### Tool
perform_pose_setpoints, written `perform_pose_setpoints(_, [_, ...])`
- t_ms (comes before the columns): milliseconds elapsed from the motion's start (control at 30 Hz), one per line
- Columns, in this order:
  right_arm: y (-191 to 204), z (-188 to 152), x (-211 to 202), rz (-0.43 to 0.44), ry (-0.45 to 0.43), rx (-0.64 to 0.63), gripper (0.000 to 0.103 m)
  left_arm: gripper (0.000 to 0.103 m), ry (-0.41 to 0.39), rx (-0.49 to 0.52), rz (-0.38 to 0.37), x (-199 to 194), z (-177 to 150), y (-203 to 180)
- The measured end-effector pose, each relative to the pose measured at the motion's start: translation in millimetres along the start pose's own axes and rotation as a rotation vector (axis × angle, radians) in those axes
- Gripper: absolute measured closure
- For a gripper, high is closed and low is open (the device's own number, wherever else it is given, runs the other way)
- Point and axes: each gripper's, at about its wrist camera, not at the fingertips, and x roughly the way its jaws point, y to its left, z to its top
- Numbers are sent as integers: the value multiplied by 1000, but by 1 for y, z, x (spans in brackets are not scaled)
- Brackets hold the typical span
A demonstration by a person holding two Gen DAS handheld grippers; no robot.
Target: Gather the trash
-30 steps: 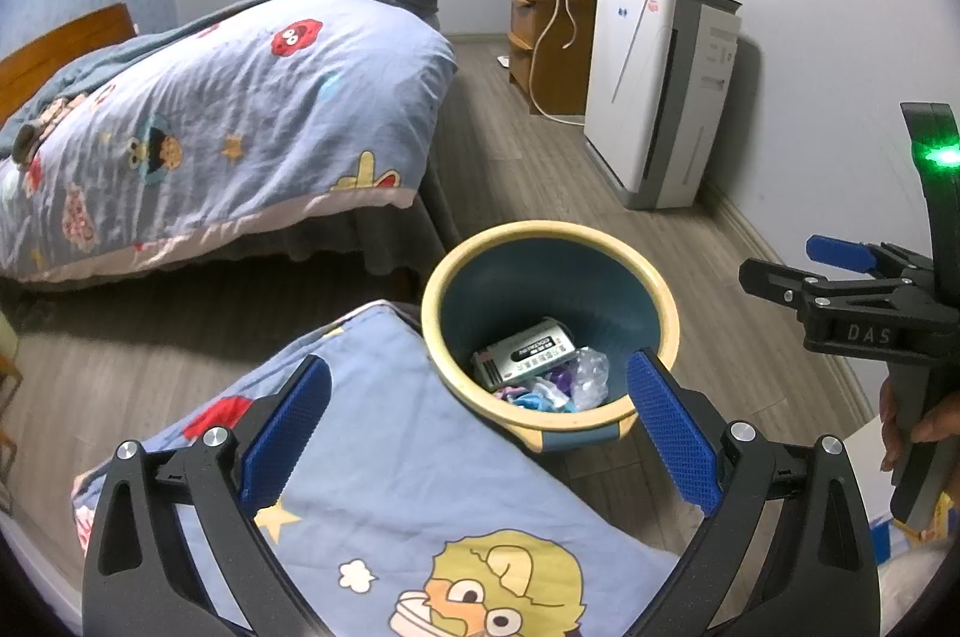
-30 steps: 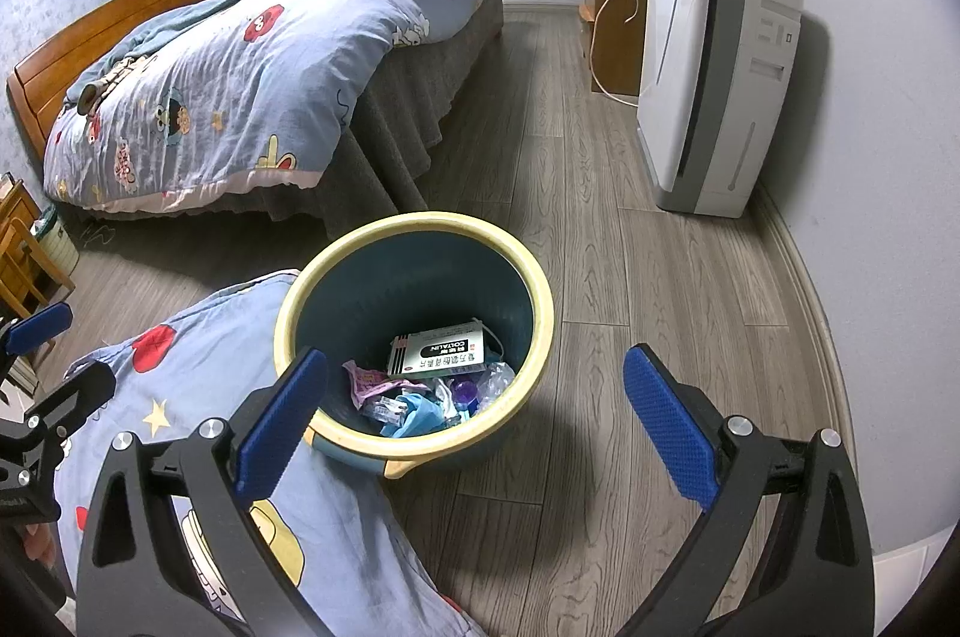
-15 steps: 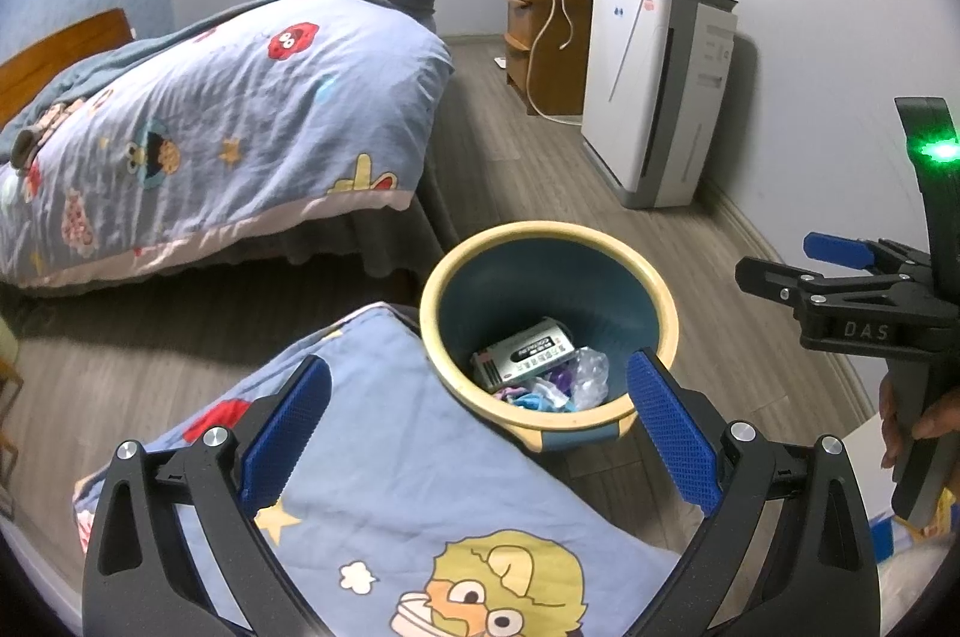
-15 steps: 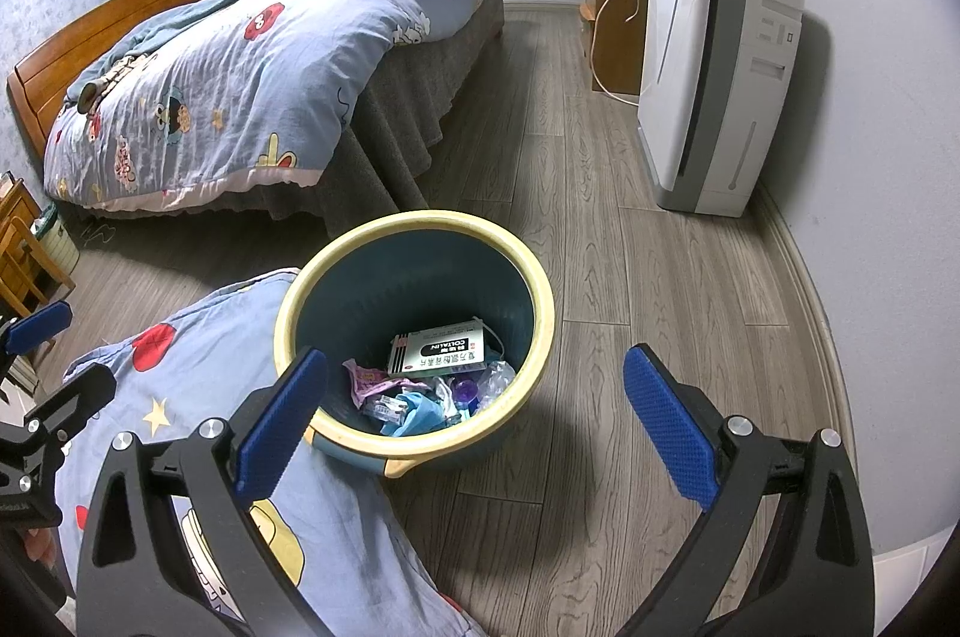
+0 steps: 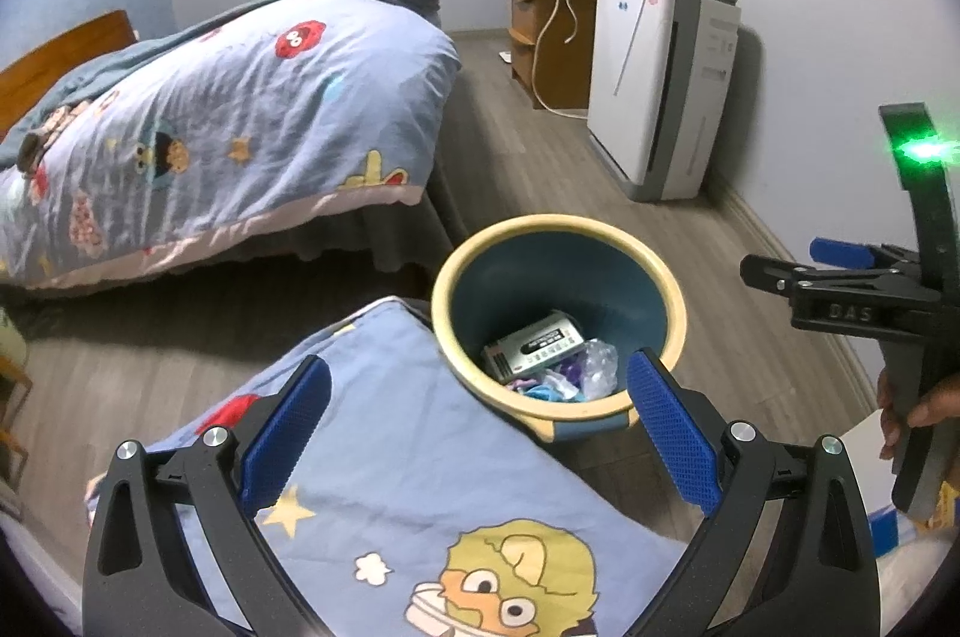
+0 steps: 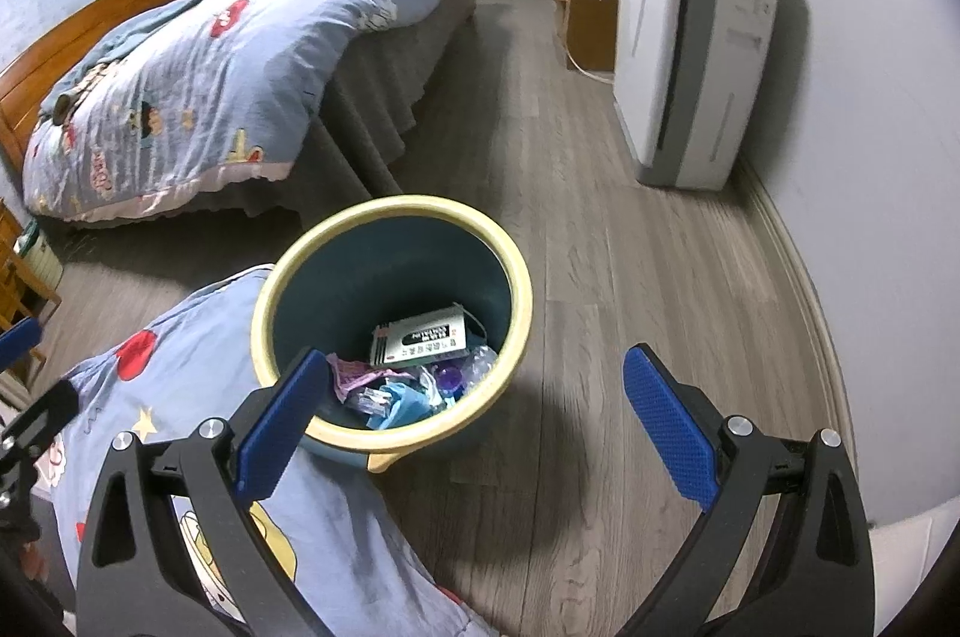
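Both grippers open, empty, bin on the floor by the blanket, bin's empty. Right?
Not empty: the bin holds a box and wrappers, per the right wrist view. Left gripper and right gripper are open and empty.

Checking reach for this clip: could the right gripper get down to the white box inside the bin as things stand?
Probably yes: the right gripper is open and empty above the bin, and the white box lies uncovered on top.

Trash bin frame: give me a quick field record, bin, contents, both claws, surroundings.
bin: blue trash bin with yellow rim, upright on wood floor
contents: printed box, crumpled wrappers
left claw: open, empty, above the cartoon quilt
right claw: open, empty, above the bin
beside bin: cartoon quilt edge touches the rim
background: bed, white appliance
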Motion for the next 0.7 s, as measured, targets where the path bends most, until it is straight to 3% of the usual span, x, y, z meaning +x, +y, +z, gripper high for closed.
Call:
perform_pose_setpoints(167, [35,-8,23,-101,104,-60,6,5,0,-33,2,-39,-4,23])
perform_pose_setpoints(267, [108,-22,51,-119,189,-268,6,5,-56,-71,-20,-75,-5,47])
perform_pose_setpoints(333, [170,-37,64,-104,210,-449,6,5,-92,-56,8,-92,-4,60])
perform_pose_setpoints(400, [246,-61,76,-10,240,-603,6,5,-115,-48,24,-105,-6,74])
perform_pose_setpoints(467, [317,-90,86,109,271,-658,6,5,-107,-69,14,-111,-10,90])
perform_pose_setpoints(567, [418,-140,100,258,297,-655,6,5,-90,-121,0,-117,-19,119])
perform_pose_setpoints(700, [507,-188,106,336,264,-544,6,5,-64,-172,17,-123,-35,151])
